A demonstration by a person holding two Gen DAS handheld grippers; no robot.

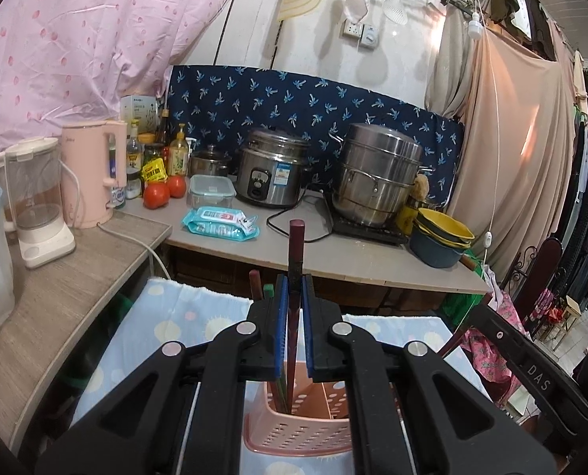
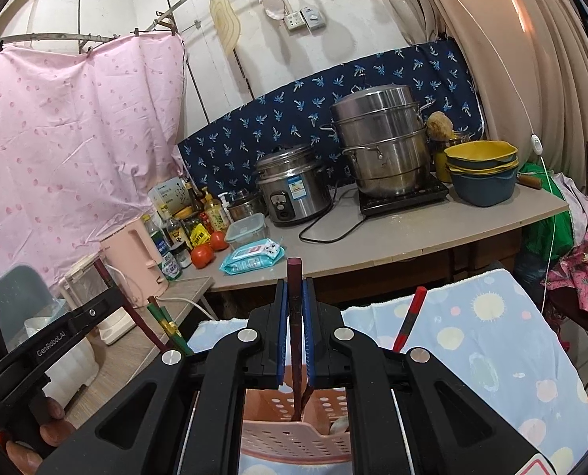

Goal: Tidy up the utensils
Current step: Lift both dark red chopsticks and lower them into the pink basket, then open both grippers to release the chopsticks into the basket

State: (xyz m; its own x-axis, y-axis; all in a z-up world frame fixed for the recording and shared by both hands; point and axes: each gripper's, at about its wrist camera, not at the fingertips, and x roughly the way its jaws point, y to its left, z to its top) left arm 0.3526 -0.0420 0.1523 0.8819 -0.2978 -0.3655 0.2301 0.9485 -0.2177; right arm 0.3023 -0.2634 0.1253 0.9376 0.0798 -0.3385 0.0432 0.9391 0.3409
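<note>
A pink perforated utensil holder (image 1: 294,431) stands on a blue patterned cloth; it also shows in the right wrist view (image 2: 294,441). My left gripper (image 1: 294,297) is shut on a dark red chopstick (image 1: 295,249) held upright, its lower end inside the holder. Two more chopstick ends (image 1: 260,285) stick up just left of it. My right gripper (image 2: 294,297) is shut on another dark red chopstick (image 2: 294,277), also upright with its lower end in the holder. A red chopstick (image 2: 410,316) and green and dark ones (image 2: 163,322) lean beside it.
A counter (image 1: 333,253) behind holds a rice cooker (image 1: 272,174), steel steamer pot (image 1: 377,174), stacked bowls (image 1: 442,241), wipes pack (image 1: 220,228), tomatoes (image 1: 157,194), bottles and a pink kettle (image 1: 92,174). A blender (image 1: 36,202) stands on the left shelf.
</note>
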